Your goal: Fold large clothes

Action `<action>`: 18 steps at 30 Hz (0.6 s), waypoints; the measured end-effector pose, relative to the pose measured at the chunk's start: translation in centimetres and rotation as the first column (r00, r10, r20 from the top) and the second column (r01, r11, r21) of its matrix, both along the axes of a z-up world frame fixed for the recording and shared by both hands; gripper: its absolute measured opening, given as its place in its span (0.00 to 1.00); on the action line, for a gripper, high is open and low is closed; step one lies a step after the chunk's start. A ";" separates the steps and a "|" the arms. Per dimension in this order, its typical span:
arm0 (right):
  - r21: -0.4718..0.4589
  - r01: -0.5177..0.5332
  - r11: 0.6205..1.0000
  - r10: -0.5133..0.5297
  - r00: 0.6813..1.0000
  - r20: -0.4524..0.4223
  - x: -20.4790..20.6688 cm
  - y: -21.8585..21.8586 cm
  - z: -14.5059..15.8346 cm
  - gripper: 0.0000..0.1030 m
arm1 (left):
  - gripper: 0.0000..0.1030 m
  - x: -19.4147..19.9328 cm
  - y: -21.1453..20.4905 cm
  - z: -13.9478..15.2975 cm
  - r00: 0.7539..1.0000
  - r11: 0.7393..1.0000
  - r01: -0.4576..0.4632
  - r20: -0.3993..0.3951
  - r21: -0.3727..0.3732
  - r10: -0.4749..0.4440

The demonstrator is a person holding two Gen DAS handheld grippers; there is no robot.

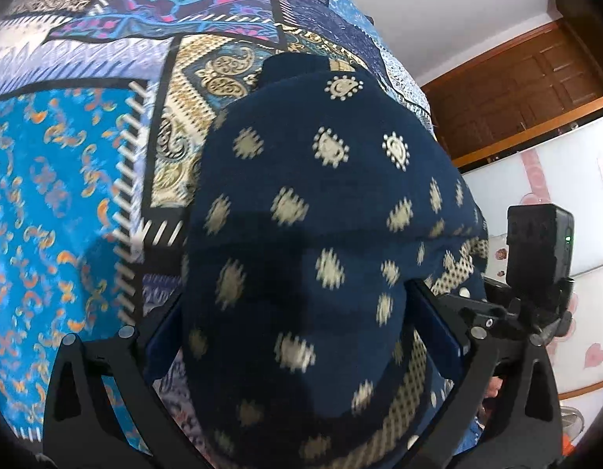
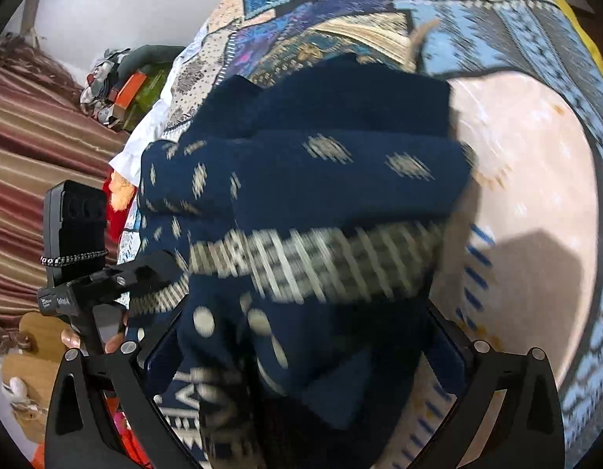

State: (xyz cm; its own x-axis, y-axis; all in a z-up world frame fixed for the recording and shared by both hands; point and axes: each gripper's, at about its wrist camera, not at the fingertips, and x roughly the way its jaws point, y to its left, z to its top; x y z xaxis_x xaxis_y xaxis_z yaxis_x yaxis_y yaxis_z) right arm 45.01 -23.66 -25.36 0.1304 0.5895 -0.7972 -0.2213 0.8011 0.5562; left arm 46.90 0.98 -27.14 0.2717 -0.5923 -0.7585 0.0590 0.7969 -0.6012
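Although the navy patterned garment (image 1: 321, 211) is already bunched into several layers at the centre of both frames, above the patchwork bedspread (image 1: 67, 195), the folding is judged only partly done. It is gripped between the fingers of the left claw (image 1: 301, 320) and the right claw (image 2: 297, 351) alike; laying flat and squaring are judged to remain.

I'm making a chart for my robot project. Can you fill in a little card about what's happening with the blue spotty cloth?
garment: navy cloth with cream motifs, bunched in layers
surface: patchwork bedspread under it
left gripper: fingers either side of the cloth, which fills the gap
right gripper: likewise, by a striped border band
fold stage: unfinished, cloth not lying flat
image: blurred
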 end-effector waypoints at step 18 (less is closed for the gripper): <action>0.072 -0.052 0.996 0.045 0.994 0.097 -1.2 4.2 5.1 0.37 | 0.72 -6.8 2.2 8.1 0.986 0.997 -0.032 0.167 0.072 0.019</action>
